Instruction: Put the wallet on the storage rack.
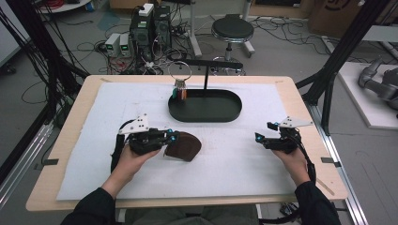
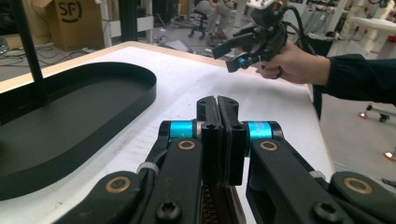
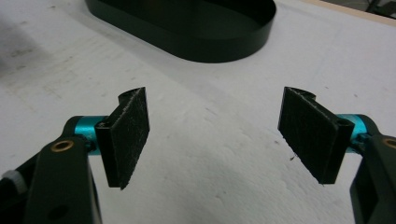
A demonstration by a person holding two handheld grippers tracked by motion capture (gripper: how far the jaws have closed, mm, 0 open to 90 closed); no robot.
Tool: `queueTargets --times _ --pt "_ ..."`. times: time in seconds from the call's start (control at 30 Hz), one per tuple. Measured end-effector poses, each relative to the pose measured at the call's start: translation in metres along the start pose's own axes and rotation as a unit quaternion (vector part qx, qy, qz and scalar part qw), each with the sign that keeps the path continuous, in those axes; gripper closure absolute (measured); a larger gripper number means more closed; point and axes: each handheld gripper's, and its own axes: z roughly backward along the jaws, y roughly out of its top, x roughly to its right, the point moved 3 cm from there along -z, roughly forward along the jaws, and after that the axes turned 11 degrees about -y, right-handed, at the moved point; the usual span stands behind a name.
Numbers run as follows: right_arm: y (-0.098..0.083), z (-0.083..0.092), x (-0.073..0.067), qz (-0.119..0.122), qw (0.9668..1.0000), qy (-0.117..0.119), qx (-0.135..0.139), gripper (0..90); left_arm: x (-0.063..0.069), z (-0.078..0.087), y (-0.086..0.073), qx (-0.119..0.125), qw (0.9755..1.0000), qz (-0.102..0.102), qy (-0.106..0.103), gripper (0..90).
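I take the black oval tray (image 1: 205,112) as my landmark. My left tongs (image 1: 172,137) sit on the near left side of it, and their pads are clamped together on the edge of a dark brown wallet-like piece (image 1: 184,146). That piece lies on the white mat (image 1: 234,164) just in front of the tray, a little to its left, apart from the tray wall. In the left gripper view I see a sliver of brown with a zipper-like strip (image 2: 211,207) pinched low between the closed pads.

My right tongs (image 1: 259,138) hover on the near right side of the tray, well apart from it, with the jaws spread wide and nothing between them; the right gripper view shows bare mat between the felt pads (image 3: 130,130).

A thin black post (image 1: 205,77) with a crossbar rises from the tray's far side, and a ring of keys (image 1: 179,82) hangs from it over the tray's far left end. Between the wallet-like piece and the tray I see only open mat. Beyond the worktop (image 1: 61,154), behind the tray, there is a round stool (image 1: 232,29) and a tangle of cables and boxes on the floor.
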Motion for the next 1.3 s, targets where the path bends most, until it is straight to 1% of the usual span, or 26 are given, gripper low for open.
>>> queueTargets --times 0.17,0.23,0.3,0.4,0.43,0.47,0.6,0.7,0.77,0.8,0.9,1.0,1.07,1.17,1.23,1.27,1.3 --pt "0.006 -0.004 -0.017 0.016 0.9996 0.025 0.003 25.5 0.002 0.010 -0.002 -0.019 0.9998 -0.004 -0.006 87.7" --pt "0.008 -0.005 -0.023 0.023 0.9993 0.031 0.004 25.5 0.003 0.015 -0.003 -0.025 0.9997 -0.006 -0.001 87.3" --pt "0.009 -0.007 -0.027 0.029 0.9989 0.037 0.005 25.5 0.005 0.020 -0.006 -0.030 0.9995 -0.003 -0.006 87.0" --pt "0.011 -0.009 -0.031 0.029 0.9986 0.045 0.004 25.5 0.008 0.027 -0.009 -0.044 0.9990 -0.010 -0.004 86.8" --pt "0.011 -0.010 -0.033 0.026 0.9985 0.049 0.004 25.4 0.009 0.029 -0.010 -0.049 0.9987 -0.013 -0.004 86.7" --pt "0.012 -0.011 -0.035 0.025 0.9982 0.054 0.005 25.5 0.009 0.031 -0.011 -0.056 0.9983 -0.020 -0.003 86.7" --pt "0.018 -0.014 -0.047 0.023 0.9963 0.082 0.013 25.4 0.009 0.034 -0.013 -0.064 0.9975 -0.028 -0.005 86.8" --pt "0.025 -0.017 -0.061 0.031 0.9933 0.110 0.018 25.5 0.010 0.035 -0.014 -0.067 0.9974 -0.027 -0.008 86.8" --pt "0.030 -0.019 -0.071 0.040 0.9904 0.131 0.020 25.9 0.009 0.036 -0.014 -0.070 0.9972 -0.027 -0.009 86.8" --pt "0.033 -0.021 -0.076 0.044 0.9890 0.138 0.028 26.6 0.009 0.037 -0.015 -0.072 0.9970 -0.027 -0.008 86.8" --pt "0.040 -0.027 -0.090 0.049 0.9845 0.166 0.030 26.7 0.008 0.039 -0.017 -0.073 0.9970 -0.024 -0.006 86.8" --pt "0.046 -0.033 -0.102 0.047 0.9802 0.190 0.026 27.2 0.008 0.040 -0.018 -0.073 0.9971 -0.023 -0.007 86.8" --pt "0.049 -0.038 -0.109 0.052 0.9774 0.203 0.026 28.8 0.009 0.040 -0.019 -0.074 0.9969 -0.023 -0.008 86.8" --pt "0.052 -0.047 -0.122 0.065 0.9721 0.225 0.018 30.2 0.009 0.041 -0.019 -0.074 0.9969 -0.024 -0.009 86.8" --pt "0.054 -0.052 -0.132 0.067 0.9686 0.239 0.015 30.4 0.010 0.041 -0.019 -0.073 0.9970 -0.024 -0.009 86.8" --pt "0.056 -0.055 -0.136 0.070 0.9661 0.248 0.010 30.4 0.010 0.041 -0.019 -0.073 0.9970 -0.025 -0.009 86.7" --pt "0.056 -0.057 -0.141 0.074 0.9648 0.252 0.007 30.5 0.010 0.041 -0.019 -0.073 0.9970 -0.024 -0.010 86.7"
